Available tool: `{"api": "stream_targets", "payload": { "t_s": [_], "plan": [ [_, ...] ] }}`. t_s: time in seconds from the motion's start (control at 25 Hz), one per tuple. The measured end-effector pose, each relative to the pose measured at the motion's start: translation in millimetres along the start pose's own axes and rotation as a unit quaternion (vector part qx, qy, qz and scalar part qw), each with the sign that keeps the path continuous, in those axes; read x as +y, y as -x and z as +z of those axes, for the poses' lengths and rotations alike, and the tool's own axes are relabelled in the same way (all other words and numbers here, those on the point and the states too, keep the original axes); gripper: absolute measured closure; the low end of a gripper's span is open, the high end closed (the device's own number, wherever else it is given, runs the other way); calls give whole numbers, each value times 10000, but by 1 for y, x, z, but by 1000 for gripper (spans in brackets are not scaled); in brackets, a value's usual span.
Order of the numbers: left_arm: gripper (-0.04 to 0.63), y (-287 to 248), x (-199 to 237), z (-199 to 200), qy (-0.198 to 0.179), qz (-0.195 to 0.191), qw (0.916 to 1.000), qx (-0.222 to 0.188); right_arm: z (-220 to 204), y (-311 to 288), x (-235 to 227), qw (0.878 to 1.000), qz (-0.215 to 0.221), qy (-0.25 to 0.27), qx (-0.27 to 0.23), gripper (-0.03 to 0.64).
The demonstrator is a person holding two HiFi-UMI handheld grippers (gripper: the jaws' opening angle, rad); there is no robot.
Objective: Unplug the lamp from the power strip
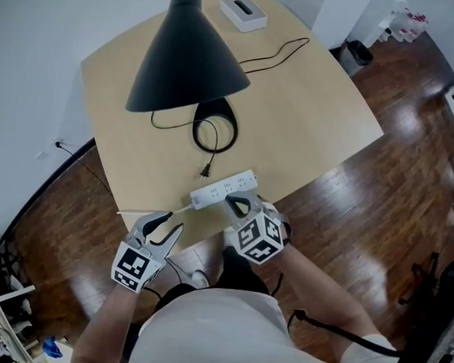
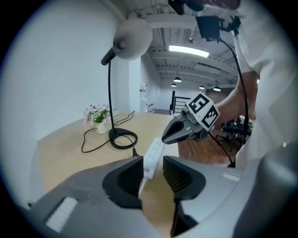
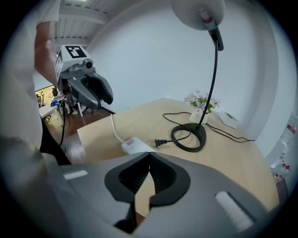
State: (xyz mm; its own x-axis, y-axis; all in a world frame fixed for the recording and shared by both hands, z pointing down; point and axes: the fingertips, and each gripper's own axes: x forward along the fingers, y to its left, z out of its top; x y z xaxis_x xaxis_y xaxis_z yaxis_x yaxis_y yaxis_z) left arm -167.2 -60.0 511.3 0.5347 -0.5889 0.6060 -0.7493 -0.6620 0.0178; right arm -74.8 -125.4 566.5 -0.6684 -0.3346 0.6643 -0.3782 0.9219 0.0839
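Unplug step looks done: lamp plug [image 1: 206, 170] lying loose on the table [image 1: 324, 106], prongs aimed at the power strip [image 1: 223, 189] but clear of it, no blades in any socket. Strip sitting along the near edge by the near corner, white cord [image 1: 152, 211] running off its left end; plug just beyond it toward the middle, lead curling to the lamp's ring base [image 1: 215, 127] mid-table, black shade [image 1: 190, 56] overhanging. Left gripper [image 1: 168, 225] over the near edge just left of the strip, jaws wide, nothing between the pads, only the strip visible past the gap. Right gripper [image 1: 239, 204] at the strip's right half, jaws fully closed on nothing; contact with the strip not clear from above. White box [image 1: 243, 13] at the far edge and small flower pot [image 2: 98, 122] beside the lamp base not involved. Judging task essentially complete; next move probably just backing both grippers off the near edge without snagging the strip cord or nudging the plug toward the sockets
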Motion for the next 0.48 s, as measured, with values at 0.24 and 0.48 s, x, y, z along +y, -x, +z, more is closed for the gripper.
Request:
{"api": "stream_targets", "payload": {
  "t_s": [0.24, 0.48],
  "plan": [
    [469, 76, -40, -4, 33, -191, 9983, -542, 6, 57, 62, 9982, -246, -489, -251, 609],
    [469, 172, -86, -20, 23, -285, 9897, -1400, 18, 122, 150, 9900, -589, -1125, -615, 597]
  ]
}}
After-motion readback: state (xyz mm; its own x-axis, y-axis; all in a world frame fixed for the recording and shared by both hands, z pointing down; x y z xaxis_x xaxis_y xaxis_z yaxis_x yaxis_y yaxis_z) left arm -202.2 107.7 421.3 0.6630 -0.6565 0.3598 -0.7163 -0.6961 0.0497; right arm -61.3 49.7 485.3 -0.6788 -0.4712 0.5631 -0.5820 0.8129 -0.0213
